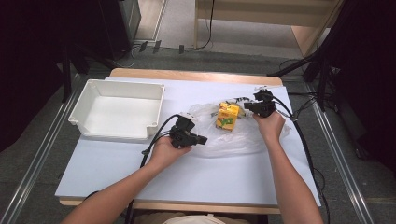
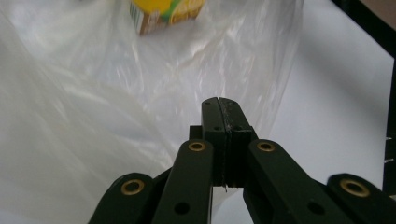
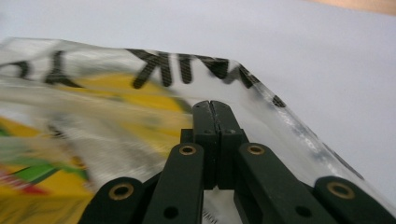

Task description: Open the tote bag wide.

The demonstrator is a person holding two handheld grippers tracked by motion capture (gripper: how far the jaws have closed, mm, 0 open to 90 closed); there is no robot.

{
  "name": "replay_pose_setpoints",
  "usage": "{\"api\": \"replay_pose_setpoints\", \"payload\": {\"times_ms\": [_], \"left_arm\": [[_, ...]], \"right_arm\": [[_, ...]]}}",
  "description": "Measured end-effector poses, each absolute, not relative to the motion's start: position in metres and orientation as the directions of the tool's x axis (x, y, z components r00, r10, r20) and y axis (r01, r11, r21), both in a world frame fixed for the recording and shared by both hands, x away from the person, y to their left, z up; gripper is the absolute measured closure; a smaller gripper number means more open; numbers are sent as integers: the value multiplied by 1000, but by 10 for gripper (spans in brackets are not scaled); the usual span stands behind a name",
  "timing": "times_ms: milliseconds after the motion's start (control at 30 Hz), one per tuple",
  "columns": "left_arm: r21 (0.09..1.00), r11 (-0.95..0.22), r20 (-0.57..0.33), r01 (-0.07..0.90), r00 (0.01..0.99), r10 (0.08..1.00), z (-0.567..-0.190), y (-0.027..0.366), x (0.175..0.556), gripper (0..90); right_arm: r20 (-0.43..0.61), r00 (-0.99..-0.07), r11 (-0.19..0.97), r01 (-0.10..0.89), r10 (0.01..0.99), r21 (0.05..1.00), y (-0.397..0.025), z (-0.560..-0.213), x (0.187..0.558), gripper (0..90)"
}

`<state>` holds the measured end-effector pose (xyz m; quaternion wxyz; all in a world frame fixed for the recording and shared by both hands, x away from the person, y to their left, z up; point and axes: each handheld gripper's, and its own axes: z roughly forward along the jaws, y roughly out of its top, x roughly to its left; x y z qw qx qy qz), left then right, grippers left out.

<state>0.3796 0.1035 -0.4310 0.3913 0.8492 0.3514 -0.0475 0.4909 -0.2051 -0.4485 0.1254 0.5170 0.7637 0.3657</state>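
Note:
A clear plastic bag [image 1: 233, 137] lies crumpled on the white tabletop with a yellow juice carton [image 1: 228, 115] inside it. My left gripper [image 1: 204, 139] is at the bag's left edge. In the left gripper view its jaws are pressed together on the film [image 2: 116, 93], and the carton [image 2: 163, 11] shows far ahead. My right gripper [image 1: 246, 106] is at the bag's far right corner. In the right gripper view its jaws are closed on the bag's printed rim [image 3: 154, 70], with the carton [image 3: 46, 196] blurred behind the film.
An empty white tray [image 1: 116, 95] stands at the table's back left. The white sheet [image 1: 140, 172] covers the tabletop, whose wooden edge shows at the back. Cables trail from both grippers. Dark stands and floor rails flank the table.

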Motion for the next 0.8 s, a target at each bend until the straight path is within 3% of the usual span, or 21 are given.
{"api": "replay_pose_setpoints", "payload": {"times_ms": [400, 800], "left_arm": [[661, -405, -341, 632, 733, 588, -405, 98, 421, 900], [651, -411, -320, 639, 721, 614, -400, 83, 448, 900]], "right_arm": [[166, -555, 306, 656, 815, 690, -202, -427, 455, 900], [183, -585, 323, 651, 790, 687, -202, -429, 433, 900]]}}
